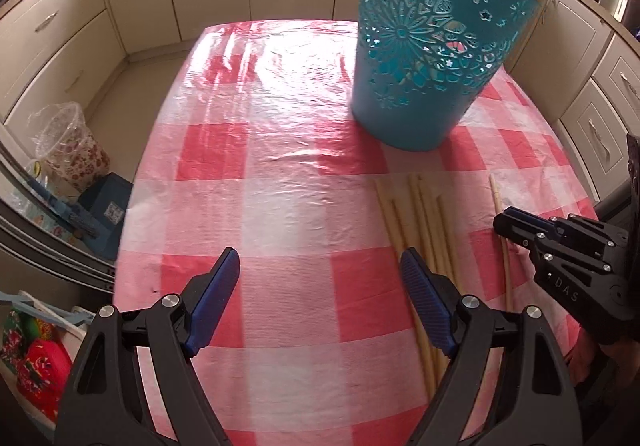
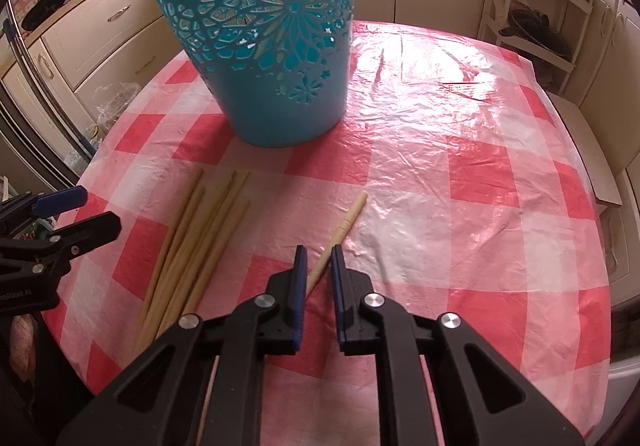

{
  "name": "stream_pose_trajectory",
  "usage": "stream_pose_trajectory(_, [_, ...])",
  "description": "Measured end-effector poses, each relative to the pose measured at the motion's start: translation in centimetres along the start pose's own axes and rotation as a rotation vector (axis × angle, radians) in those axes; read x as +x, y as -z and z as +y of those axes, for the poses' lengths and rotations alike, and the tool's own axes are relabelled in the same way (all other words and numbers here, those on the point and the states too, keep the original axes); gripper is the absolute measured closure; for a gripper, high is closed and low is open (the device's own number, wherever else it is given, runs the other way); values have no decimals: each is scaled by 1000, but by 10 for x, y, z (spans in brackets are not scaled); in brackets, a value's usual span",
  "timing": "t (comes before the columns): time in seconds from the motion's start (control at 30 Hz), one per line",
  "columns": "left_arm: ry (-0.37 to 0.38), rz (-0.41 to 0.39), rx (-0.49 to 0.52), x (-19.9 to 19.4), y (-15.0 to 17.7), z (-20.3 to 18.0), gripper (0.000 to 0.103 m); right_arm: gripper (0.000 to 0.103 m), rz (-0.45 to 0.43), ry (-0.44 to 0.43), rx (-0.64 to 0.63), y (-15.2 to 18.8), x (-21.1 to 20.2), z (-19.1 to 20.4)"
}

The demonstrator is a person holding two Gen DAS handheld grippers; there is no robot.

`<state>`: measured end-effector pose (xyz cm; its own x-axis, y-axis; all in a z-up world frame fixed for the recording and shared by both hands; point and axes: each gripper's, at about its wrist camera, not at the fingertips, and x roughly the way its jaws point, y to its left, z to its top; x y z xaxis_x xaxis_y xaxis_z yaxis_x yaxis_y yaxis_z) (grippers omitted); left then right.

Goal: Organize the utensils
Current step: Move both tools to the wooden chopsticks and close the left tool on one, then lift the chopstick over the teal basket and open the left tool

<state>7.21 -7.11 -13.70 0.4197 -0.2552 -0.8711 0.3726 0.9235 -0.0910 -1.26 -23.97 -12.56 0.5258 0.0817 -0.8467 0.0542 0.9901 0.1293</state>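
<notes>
Left wrist view first: our left gripper (image 1: 320, 278) is wide open over the checked cloth (image 1: 280, 205) with nothing between the pads, just left of the chopstick pile (image 1: 424, 213). The bin (image 1: 420, 57) stands upright behind the pile. From here our right gripper (image 1: 505, 222) comes in from the side, tips on the stray stick (image 1: 498, 197), but we can't tell how tight the grip is.

Right wrist view settles that: the jaws are nearly closed with the stray stick (image 2: 352, 213) running between the pads (image 2: 301, 266), and it looks pinched near its thin end. It lies apart from the pile (image 2: 200, 230), in front of the bin (image 2: 272, 45). We'd say keep the squeeze firm, lift straight up so the far end doesn't swing, then tip it over the rim. This view hides the bin's opening too.
</notes>
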Motion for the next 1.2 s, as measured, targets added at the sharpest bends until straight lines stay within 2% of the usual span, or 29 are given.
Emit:
stream_pose_trajectory(0.1, [22,31,-40,14,-2,-9,45,91,-16,-20,11,2,0,-3])
stream_pose_trajectory(0.17, [15,44,-51,20,-2,-13,50,91,-20,-30,15,2,0,-4])
stream_pose_trajectory(0.33, [-26,34,-39,26,-5,-24,51,91,-24,-63,33,1,0,-8])
stream_pose_trajectory(0.43, [-67,26,-22,27,-6,-28,60,90,-22,-74,30,0,1,-7])
stream_pose_trajectory(0.53, [-103,23,21,29,-8,-36,78,88,-23,-74,18,-1,2,-3])
stream_pose_trajectory(0.6, [-89,27,35,29,-10,-37,94,86,-25,-77,16,-1,2,-3])
stream_pose_trajectory(0.63, [-70,30,43,29,-10,-38,97,85,-26,-77,14,-1,2,-2])
stream_pose_trajectory(0.73, [-20,36,55,27,-9,-37,98,85,-28,-78,14,-1,3,-2])
stream_pose_trajectory(0.8, [33,36,21,21,-7,-28,99,85,-29,-84,22,-1,3,-4])
stream_pose_trajectory(0.87, [68,0,-15,6,-7,-17,99,85,-30,-89,30,0,3,-5])
stream_pose_trajectory(0.97, [142,-96,-64,-31,-11,-1,99,84,-31,-100,44,0,2,-7])
stream_pose_trajectory(1.2, [269,-413,-112,-127,-60,18,99,81,-30,-125,72,0,1,-11])
